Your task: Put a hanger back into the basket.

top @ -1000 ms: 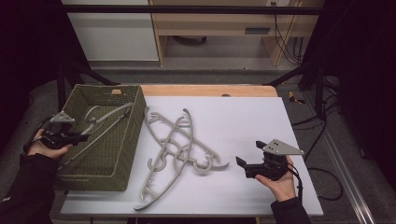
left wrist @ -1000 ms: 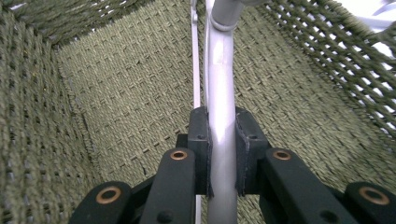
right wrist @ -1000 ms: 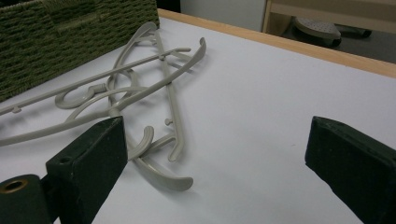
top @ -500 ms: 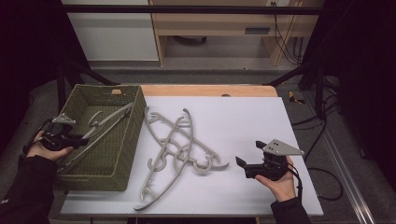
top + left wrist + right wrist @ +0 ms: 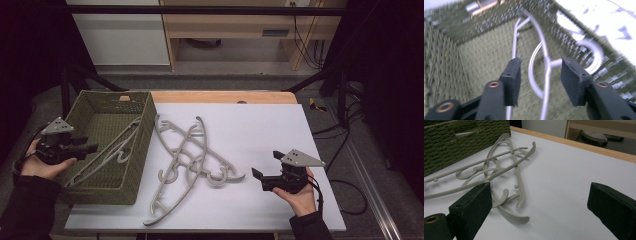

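White table (image 5: 280,125); basket (image 5: 97,107) hanger (image 5: 546,75) blurred.

Black sleeves; black claws (image 5: 260,179) w/ grey triangular plates, brass screws.

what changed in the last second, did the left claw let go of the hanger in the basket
The left claw has drawn back slightly toward the person, over the basket. Its jaws now stand open with the hanger between them, apparently released. The right claw stayed open and hovering, and the hangers on the table did not move.
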The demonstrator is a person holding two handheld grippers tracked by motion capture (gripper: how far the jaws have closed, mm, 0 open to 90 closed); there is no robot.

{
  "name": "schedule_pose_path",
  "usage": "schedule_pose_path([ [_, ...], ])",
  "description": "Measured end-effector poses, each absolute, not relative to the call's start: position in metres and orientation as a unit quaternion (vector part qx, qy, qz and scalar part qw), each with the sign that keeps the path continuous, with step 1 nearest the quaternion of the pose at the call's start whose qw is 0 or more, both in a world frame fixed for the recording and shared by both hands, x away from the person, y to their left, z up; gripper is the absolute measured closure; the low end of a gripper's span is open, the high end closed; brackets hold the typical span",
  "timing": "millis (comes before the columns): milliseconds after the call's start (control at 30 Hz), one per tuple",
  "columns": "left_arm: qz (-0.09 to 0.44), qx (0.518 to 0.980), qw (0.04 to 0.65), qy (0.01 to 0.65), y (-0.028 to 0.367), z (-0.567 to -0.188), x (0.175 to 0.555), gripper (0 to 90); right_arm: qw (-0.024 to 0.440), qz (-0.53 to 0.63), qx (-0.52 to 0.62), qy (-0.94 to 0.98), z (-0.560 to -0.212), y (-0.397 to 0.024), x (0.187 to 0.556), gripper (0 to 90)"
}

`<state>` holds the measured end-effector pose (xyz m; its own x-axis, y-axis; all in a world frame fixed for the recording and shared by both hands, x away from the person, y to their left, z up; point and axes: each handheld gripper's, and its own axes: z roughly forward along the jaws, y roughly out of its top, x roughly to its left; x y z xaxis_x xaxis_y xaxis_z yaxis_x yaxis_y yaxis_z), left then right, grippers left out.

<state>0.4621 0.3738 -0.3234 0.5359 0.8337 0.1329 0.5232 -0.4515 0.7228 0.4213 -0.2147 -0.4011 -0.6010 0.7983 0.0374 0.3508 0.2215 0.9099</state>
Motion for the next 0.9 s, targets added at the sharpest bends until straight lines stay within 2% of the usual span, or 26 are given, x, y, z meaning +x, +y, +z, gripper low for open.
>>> schedule_pose_path([
  [133,0.257,0.805,0.345,0.408,0.351,-0.315,0.454,34.0,0.227,0.493,0.385,0.746,-0.401,-0.215,0.421,5.9],
  [400,0.27,0.793,0.397,0.375,0.305,-0.31,0.434,21.4,0.229,0.495,0.385,0.745,-0.401,-0.215,0.421,6.0],
  [900,0.255,0.786,0.439,0.352,0.228,-0.332,0.414,14.7,0.232,0.497,0.389,0.74,-0.399,-0.219,0.421,5.7],
])
